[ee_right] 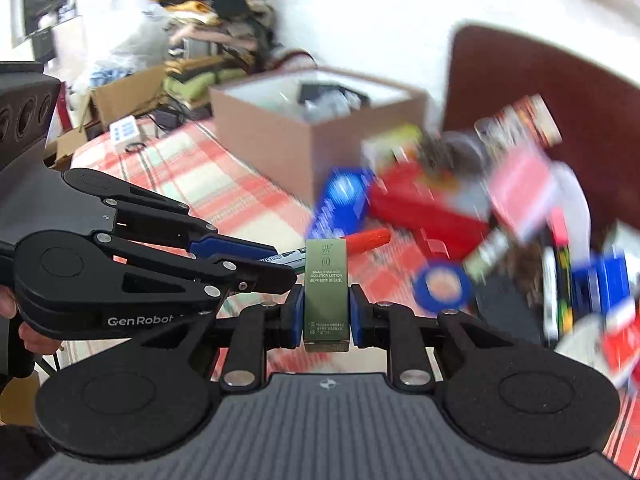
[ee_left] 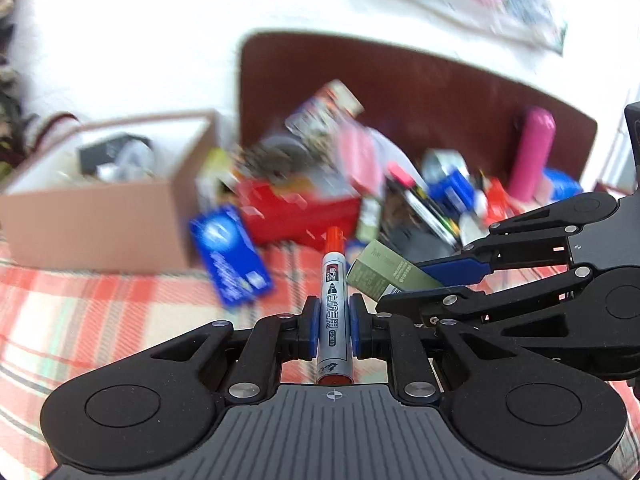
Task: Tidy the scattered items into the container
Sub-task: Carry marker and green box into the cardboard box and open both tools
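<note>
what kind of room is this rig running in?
Probably a lived-in home room or storeroom, not a lab. A plaid cloth covers the work surface, a dark wooden headboard-like panel stands against the white wall, and piled clothes and cardboard boxes fill the background.

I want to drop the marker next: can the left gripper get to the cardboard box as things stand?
Probably yes. The left gripper holds the marker, and the cardboard box stands open-topped ahead to its left, with only bare tablecloth between. The right gripper is off to the other side.

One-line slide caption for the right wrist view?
Right gripper clamps a green lotion box beside the marker-holding left gripper, cardboard box ahead.
</note>
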